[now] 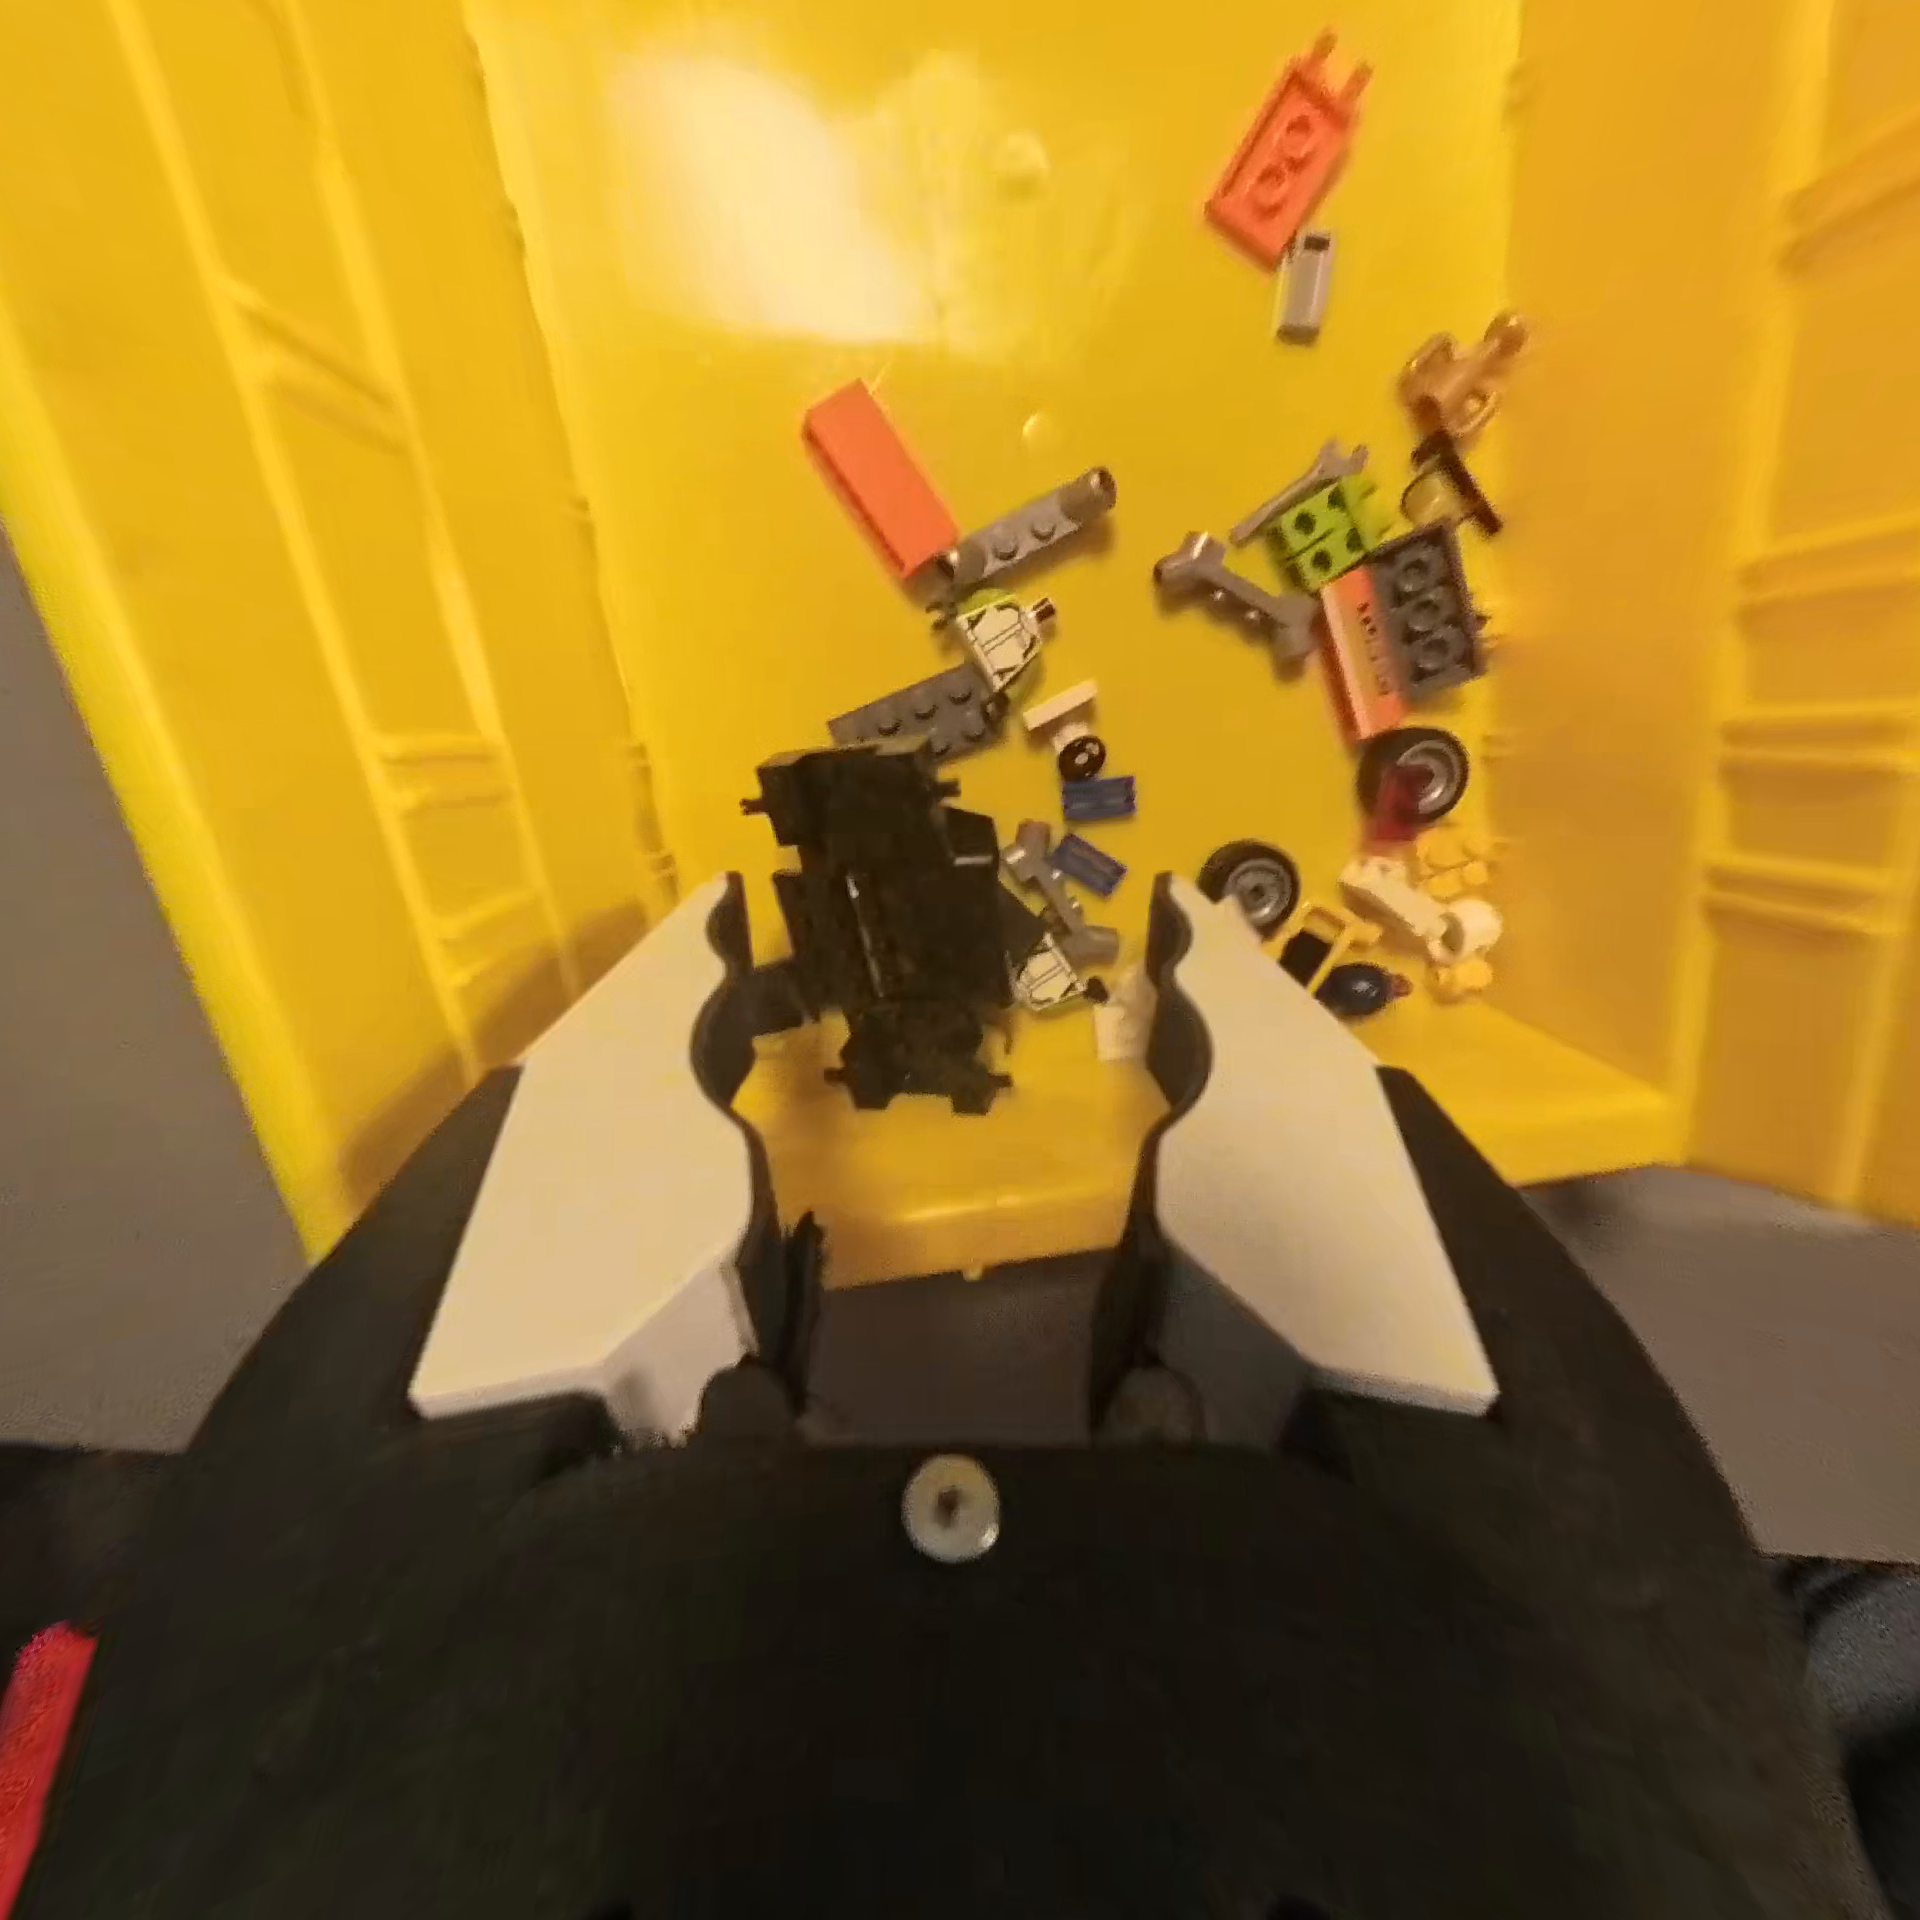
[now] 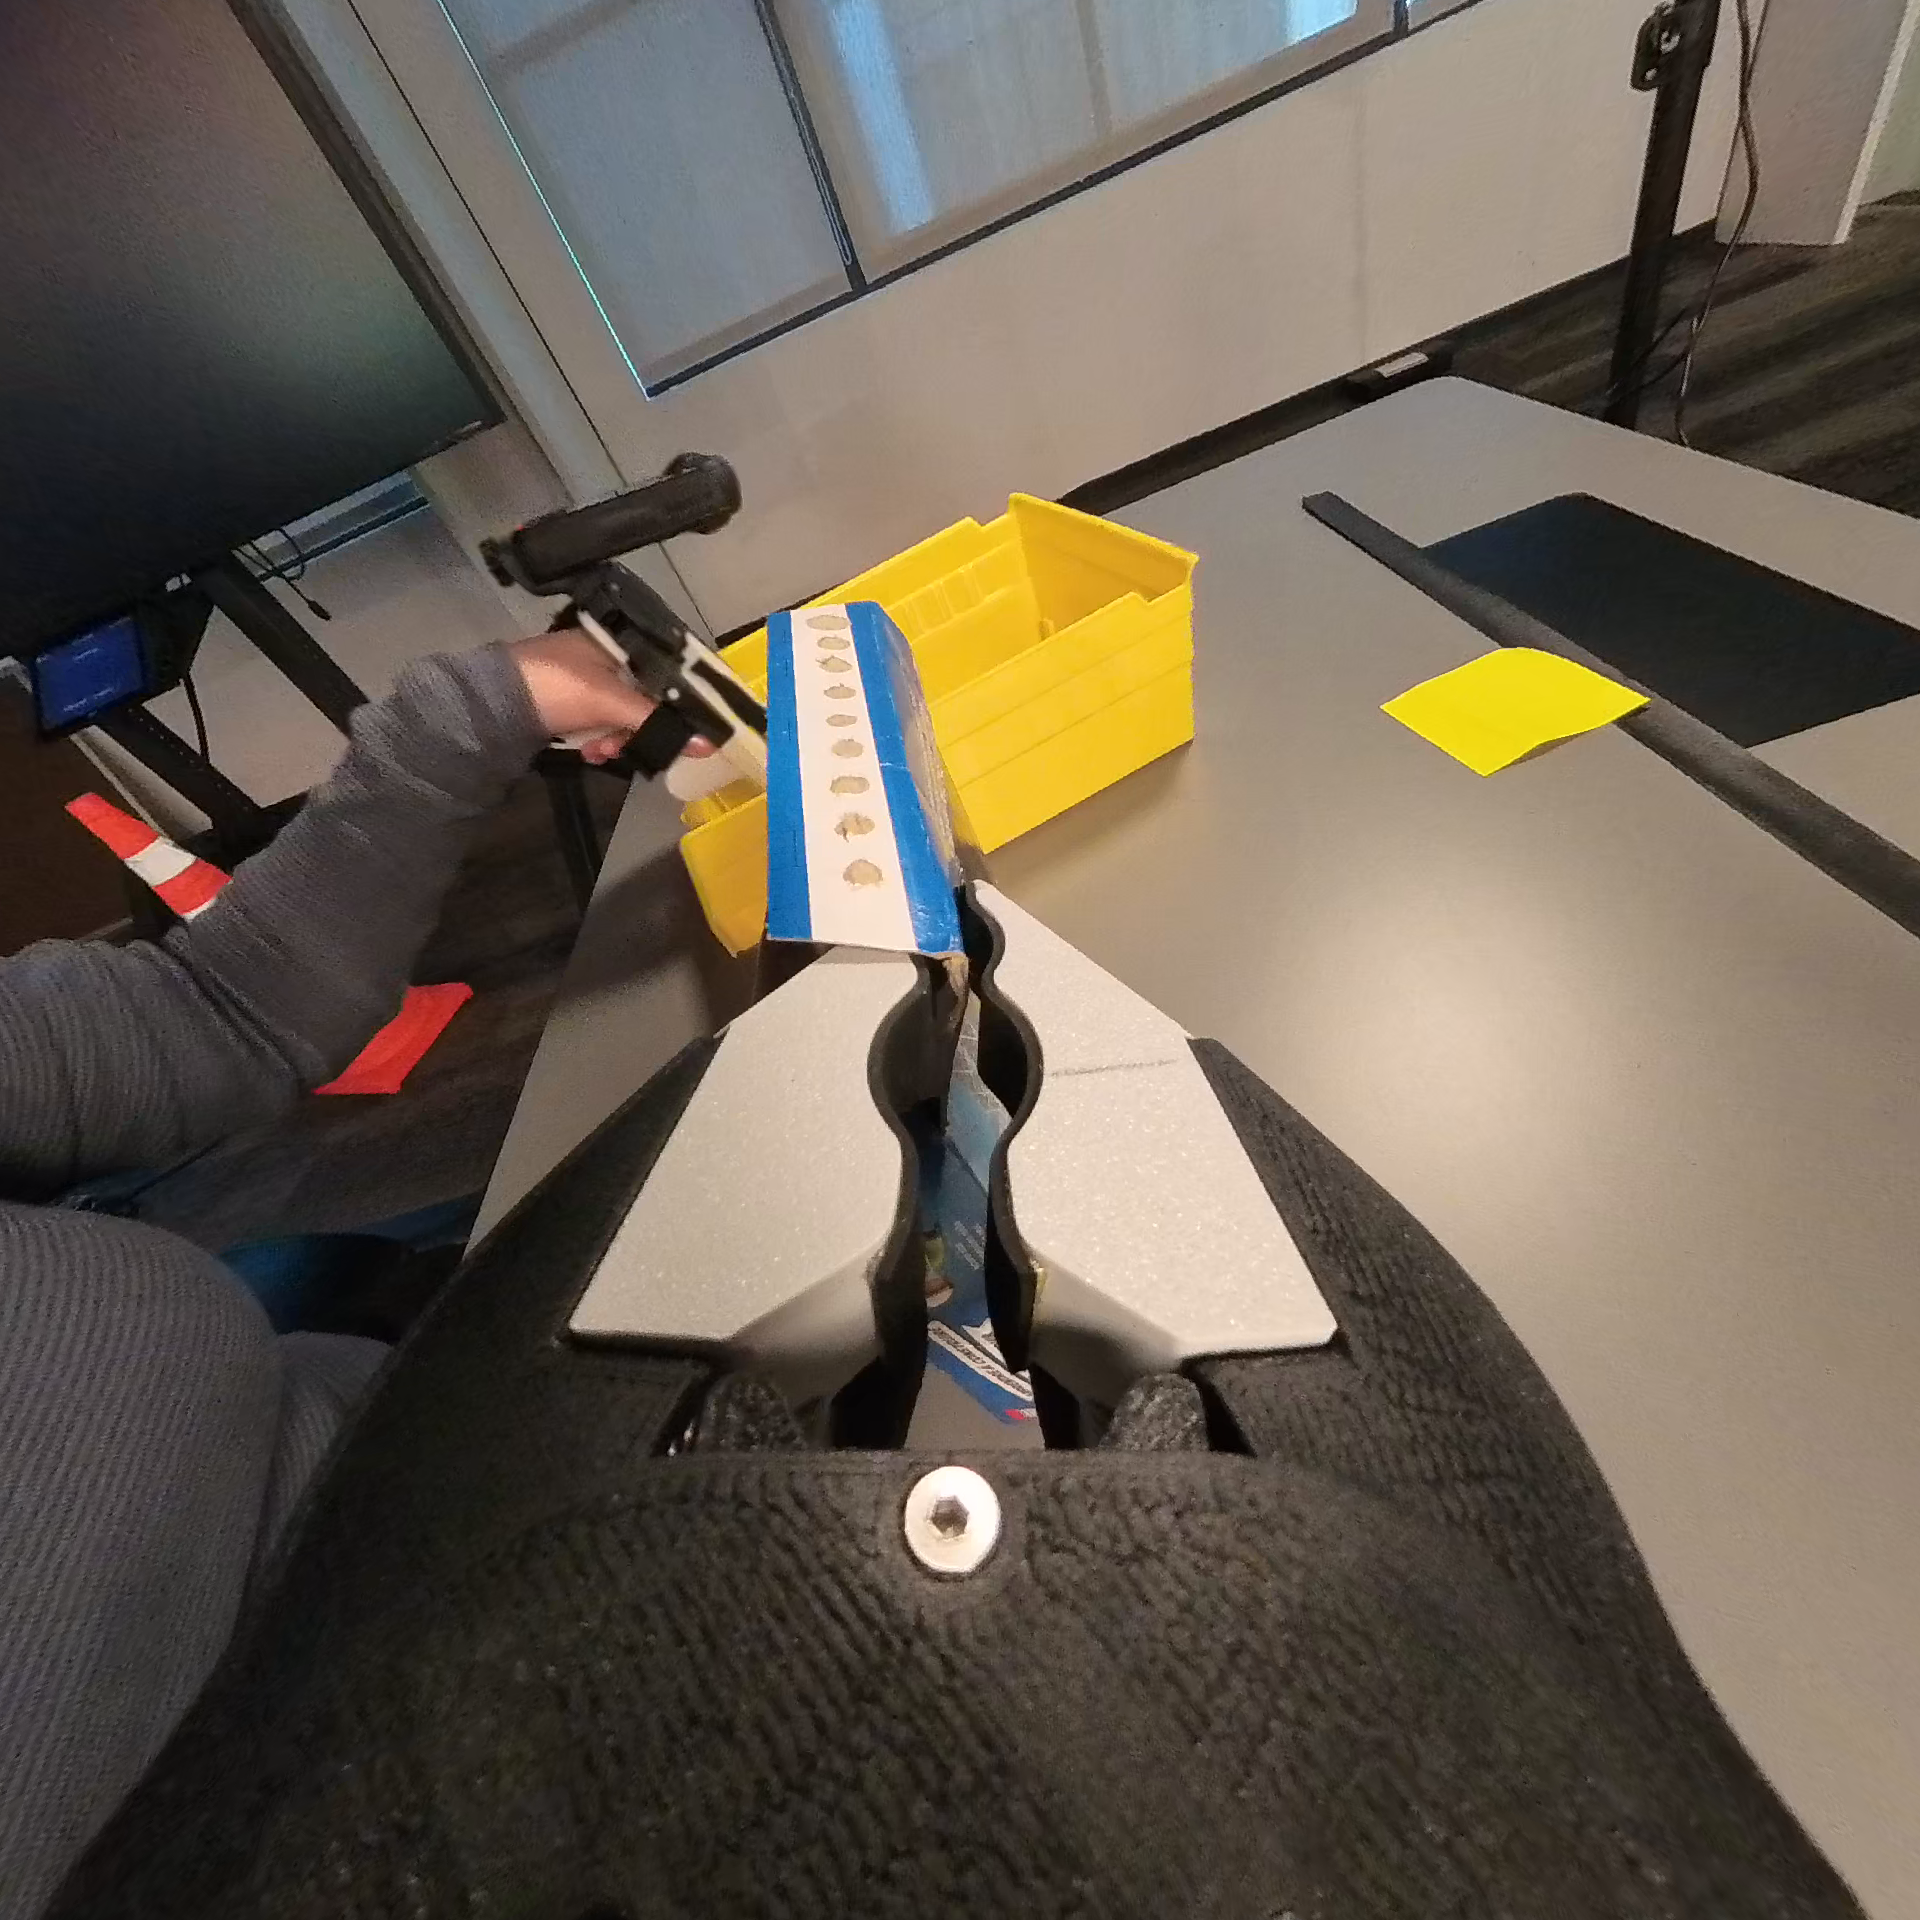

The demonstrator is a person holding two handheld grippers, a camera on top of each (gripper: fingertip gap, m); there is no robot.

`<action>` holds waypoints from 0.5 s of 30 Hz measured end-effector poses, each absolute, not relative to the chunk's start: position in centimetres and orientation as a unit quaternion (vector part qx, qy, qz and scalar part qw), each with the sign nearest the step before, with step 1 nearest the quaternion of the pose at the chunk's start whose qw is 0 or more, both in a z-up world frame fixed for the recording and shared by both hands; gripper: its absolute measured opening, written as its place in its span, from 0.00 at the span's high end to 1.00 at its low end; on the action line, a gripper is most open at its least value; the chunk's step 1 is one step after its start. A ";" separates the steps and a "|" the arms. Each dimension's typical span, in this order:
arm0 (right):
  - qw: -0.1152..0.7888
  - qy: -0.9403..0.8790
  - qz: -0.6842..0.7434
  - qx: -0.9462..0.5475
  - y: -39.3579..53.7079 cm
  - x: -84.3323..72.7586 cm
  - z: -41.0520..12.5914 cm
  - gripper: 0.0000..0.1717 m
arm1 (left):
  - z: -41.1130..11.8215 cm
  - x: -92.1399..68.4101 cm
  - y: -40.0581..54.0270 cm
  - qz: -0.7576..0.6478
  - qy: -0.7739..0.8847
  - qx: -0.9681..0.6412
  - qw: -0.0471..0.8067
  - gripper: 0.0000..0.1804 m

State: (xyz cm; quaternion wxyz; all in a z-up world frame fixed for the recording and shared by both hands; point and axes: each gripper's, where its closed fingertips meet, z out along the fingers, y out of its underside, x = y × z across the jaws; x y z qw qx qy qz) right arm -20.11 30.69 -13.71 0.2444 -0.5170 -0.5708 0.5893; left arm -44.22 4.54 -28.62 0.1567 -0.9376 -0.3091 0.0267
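Grey table (image 2: 1455, 935), yellow sheet (image 2: 1512, 707), dark monitor (image 2: 208, 312), orange cone (image 2: 156, 852), window (image 2: 831, 156)

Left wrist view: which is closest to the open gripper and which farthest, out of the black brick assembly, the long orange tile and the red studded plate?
From the left gripper:
1. Black brick assembly: right between the open fingers, nearer the left one.
2. Long orange tile: mid-bin, farther up, slightly left of centre.
3. Red studded plate: far end of the yellow bin, upper right.
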 end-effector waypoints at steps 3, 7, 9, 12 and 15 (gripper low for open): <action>0.242 -0.570 0.591 -0.516 30.7 -20.1 -13.7 1.00 | -28.8 -44.8 5.1 0.008 -0.328 -0.930 0.163 0.60; 0.241 -0.571 0.592 -0.516 30.6 -20.1 -13.7 1.00 | -29.0 -46.1 4.9 0.025 -0.344 -0.926 0.154 0.67; 0.240 -0.571 0.592 -0.515 30.6 -20.1 -13.7 1.00 | -29.3 -46.7 4.6 0.049 -0.343 -0.928 0.140 0.72; 0.239 -0.571 0.593 -0.515 30.5 -20.1 -13.7 1.00 | -30.0 -47.0 3.9 0.083 -0.327 -0.936 0.103 0.77; 0.238 -0.571 0.593 -0.515 30.5 -20.1 -13.7 1.00 | -29.5 -46.9 4.0 0.106 -0.310 -0.939 0.108 0.78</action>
